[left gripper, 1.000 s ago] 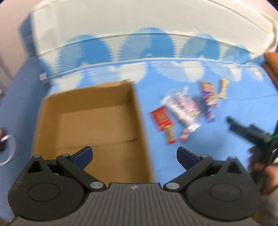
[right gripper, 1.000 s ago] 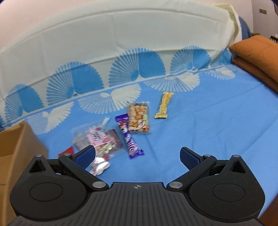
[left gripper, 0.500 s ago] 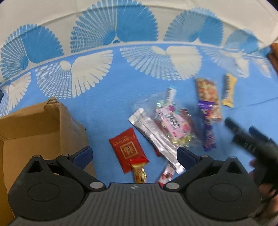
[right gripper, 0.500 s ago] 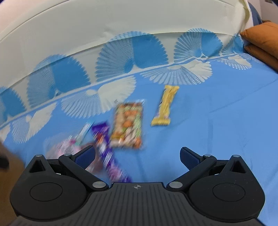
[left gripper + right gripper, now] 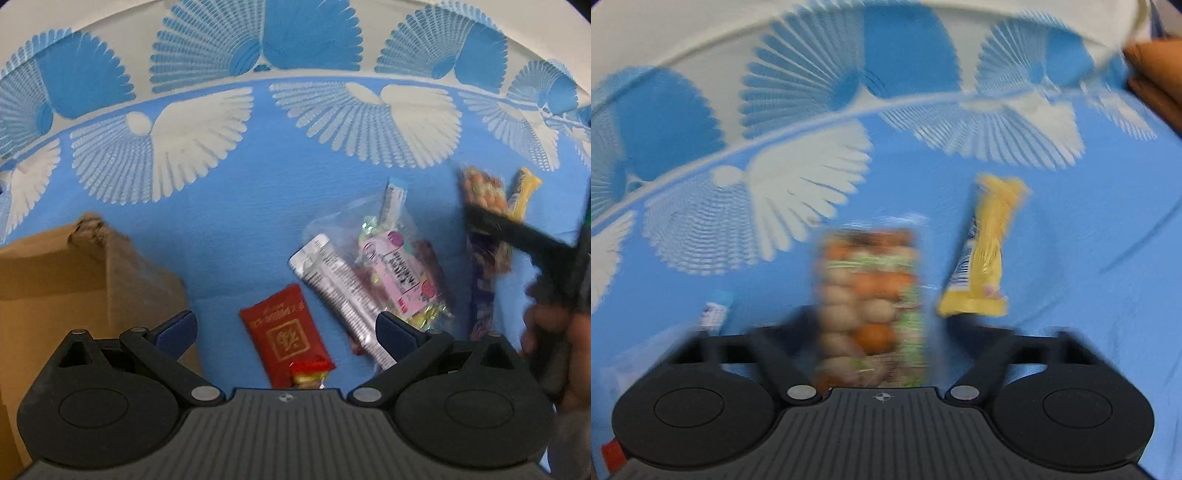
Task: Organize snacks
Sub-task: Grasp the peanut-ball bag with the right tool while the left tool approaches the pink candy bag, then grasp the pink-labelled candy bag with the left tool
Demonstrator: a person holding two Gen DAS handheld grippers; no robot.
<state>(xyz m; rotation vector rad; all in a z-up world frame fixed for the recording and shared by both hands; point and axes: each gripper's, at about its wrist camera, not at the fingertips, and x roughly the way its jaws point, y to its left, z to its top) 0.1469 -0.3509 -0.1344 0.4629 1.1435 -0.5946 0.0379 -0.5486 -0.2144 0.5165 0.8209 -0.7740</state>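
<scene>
My left gripper (image 5: 286,325) is open above a red packet (image 5: 284,334) on the blue bedsheet. Right of it lie a silver stick pack (image 5: 338,291), a clear bag of pink sweets (image 5: 399,273), a purple bar (image 5: 482,295), a nut mix bag (image 5: 484,188) and a yellow bar (image 5: 522,192). A small red-and-gold candy (image 5: 308,373) sits at the packet's near end. The cardboard box (image 5: 88,280) is at the left. My right gripper (image 5: 871,325) is blurred, with its jaws wide on either side of the nut mix bag (image 5: 871,291). The yellow bar (image 5: 986,251) lies just right of it.
An orange cushion (image 5: 1156,81) sits at the far right. The white-and-blue fan-patterned cover (image 5: 258,48) rises behind the snacks. The right gripper's body and my hand (image 5: 546,280) show at the left view's right edge, over the purple bar.
The left gripper swung right from over the box to above the red packet. The right gripper moved forward and down over the nut mix bag, still moving and blurred.
</scene>
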